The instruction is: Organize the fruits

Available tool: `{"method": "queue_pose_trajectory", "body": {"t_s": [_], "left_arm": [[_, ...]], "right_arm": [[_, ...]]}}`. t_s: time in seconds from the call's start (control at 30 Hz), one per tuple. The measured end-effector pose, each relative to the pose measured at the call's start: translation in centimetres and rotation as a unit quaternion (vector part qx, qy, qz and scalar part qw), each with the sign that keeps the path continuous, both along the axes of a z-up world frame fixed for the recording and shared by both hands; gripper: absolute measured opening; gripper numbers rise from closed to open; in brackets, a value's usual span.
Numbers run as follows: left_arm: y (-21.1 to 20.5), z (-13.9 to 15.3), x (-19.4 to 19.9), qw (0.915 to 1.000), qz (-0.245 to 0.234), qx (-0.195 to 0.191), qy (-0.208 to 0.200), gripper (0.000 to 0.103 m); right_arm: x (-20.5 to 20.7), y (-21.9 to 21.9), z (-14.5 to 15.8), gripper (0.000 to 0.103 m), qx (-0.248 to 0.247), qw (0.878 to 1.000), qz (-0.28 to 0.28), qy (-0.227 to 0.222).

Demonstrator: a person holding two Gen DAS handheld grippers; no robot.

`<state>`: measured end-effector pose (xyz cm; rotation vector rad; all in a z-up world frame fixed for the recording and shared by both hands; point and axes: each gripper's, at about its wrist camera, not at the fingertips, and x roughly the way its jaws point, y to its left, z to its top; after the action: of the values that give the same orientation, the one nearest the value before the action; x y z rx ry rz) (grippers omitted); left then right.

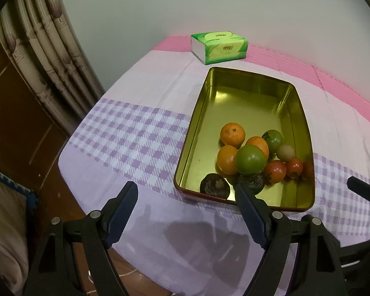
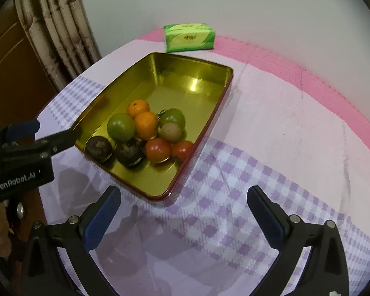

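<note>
Left tool (image 1: pixel 186 194): blue-padded jaws wide apart, holding nothing; body lettered "GenRobot.AI". Right tool (image 2: pixel 185 198): jaws wide apart, holding nothing. Gold rectangular metal tin with red outer rim (image 2: pixel 197 76): near tabletop's front-left corner. Mixed fruits (image 2: pixel 145 133): oranges, green and red tomatoes, dark round fruits, clustered at tin's near end; far end bare. Green tissue pack (image 2: pixel 188 37): back edge, writing illegible. Checked lilac cloth (image 2: pixel 246 172): open toward right edge.
</note>
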<state>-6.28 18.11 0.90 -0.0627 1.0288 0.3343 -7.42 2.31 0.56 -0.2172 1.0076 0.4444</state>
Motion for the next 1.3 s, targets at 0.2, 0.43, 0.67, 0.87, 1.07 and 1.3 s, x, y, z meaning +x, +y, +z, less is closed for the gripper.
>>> {"method": "queue_pose_trajectory", "body": {"t_s": [0.2,0.43,0.67,0.87,1.07,1.3], "left_arm": [[-0.1,-0.2,0.0,1.0000,-0.003,0.002,0.003,0.081],[-0.2,-0.3,0.1,1.0000,-0.005,0.004,0.004,0.081],[-0.2,-0.3,0.1,1.0000,-0.007,0.005,0.005,0.081],[-0.2,-0.3,0.1,1.0000,-0.006,0.006,0.006,0.081],[-0.3,-0.4,0.1,0.9999,-0.007,0.007,0.006,0.081],[-0.4,-0.7,0.2,0.9998,-0.014,0.009,0.010,0.081]], "right_arm": [[-0.1,0.5,-0.5,0.102,-0.008,1.000,0.010,0.003],[0.0,1.0,-0.8,0.102,-0.010,1.000,0.014,0.010],[0.2,0.8,-1.0,0.102,-0.006,1.000,0.011,0.014],[0.6,0.5,-1.3,0.102,-0.004,1.000,0.006,0.023],[0.5,0.5,-1.5,0.102,-0.004,1.000,0.007,0.027],[0.5,0.4,-1.6,0.102,-0.005,1.000,0.006,0.029]]}}
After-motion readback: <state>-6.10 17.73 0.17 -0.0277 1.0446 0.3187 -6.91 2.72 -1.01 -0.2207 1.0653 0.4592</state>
